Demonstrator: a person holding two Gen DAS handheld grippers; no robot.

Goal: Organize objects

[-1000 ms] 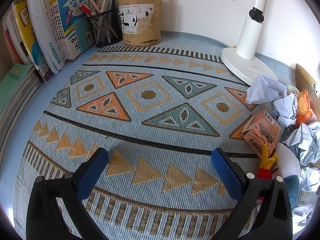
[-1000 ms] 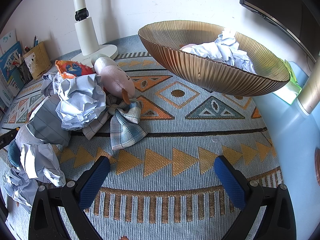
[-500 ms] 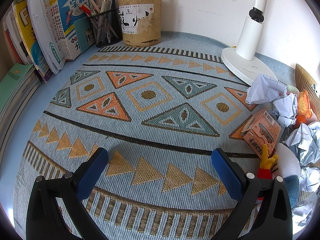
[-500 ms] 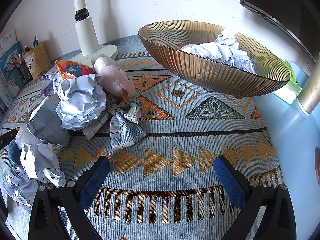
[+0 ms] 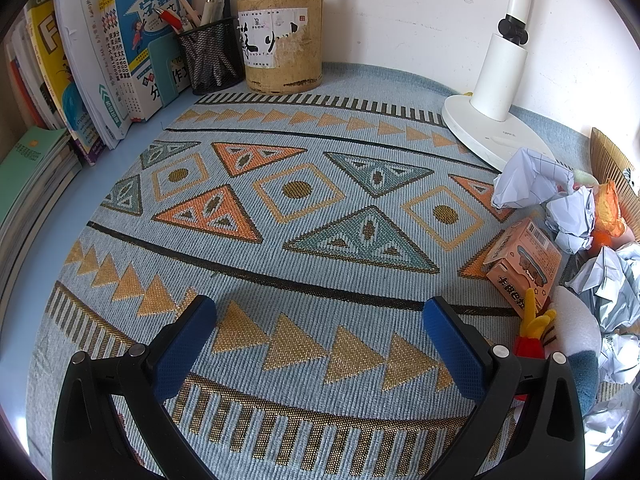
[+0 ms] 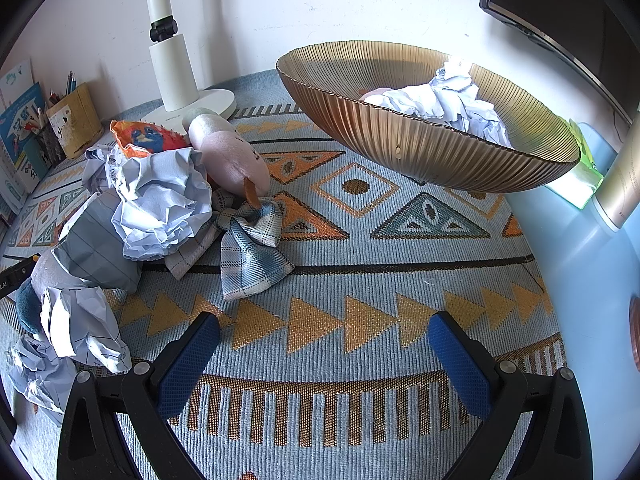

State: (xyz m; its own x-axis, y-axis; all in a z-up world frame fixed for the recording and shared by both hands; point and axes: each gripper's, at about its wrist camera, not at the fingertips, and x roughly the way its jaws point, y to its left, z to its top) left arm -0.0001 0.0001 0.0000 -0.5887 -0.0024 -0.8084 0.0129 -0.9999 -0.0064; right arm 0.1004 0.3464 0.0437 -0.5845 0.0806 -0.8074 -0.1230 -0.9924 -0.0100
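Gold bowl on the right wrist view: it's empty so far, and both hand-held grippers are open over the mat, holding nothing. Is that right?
Not quite. The gold bowl is not empty: the right wrist view shows crumpled paper already lying in it. The rest holds: the left hand-held gripper and the right hand-held gripper are both open over the mat, holding nothing.
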